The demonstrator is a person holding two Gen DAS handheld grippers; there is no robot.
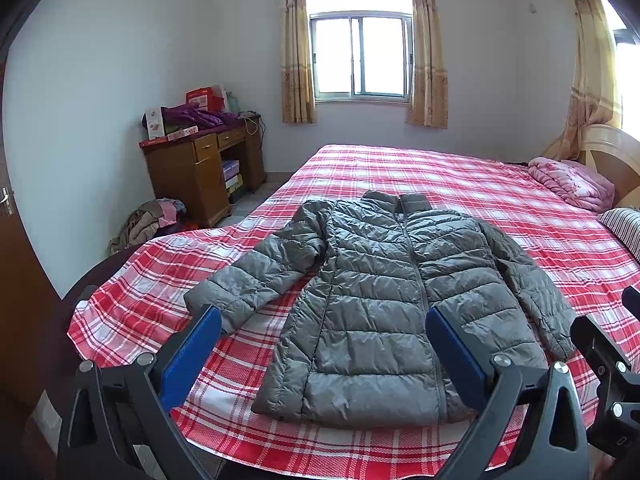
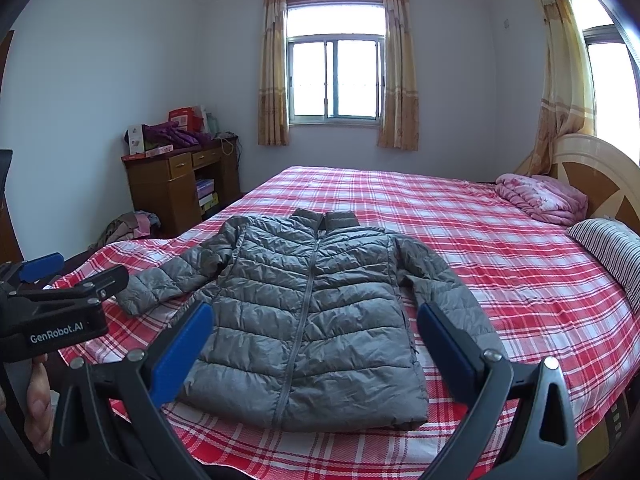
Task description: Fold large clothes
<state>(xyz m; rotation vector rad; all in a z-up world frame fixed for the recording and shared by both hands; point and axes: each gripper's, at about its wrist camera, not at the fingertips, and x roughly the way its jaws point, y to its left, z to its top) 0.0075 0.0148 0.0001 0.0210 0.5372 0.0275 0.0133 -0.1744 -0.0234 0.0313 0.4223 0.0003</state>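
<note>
A grey quilted puffer jacket lies flat, zipped, front up, on the red plaid bed, collar toward the window and both sleeves spread out. It also shows in the right wrist view. My left gripper is open and empty, held above the jacket's hem near the bed's foot. My right gripper is open and empty, held above the hem too. The left gripper's body shows at the left of the right wrist view.
A folded pink quilt and a striped pillow lie by the headboard at the right. A wooden desk with clutter stands by the far left wall, with a clothes pile on the floor beside it.
</note>
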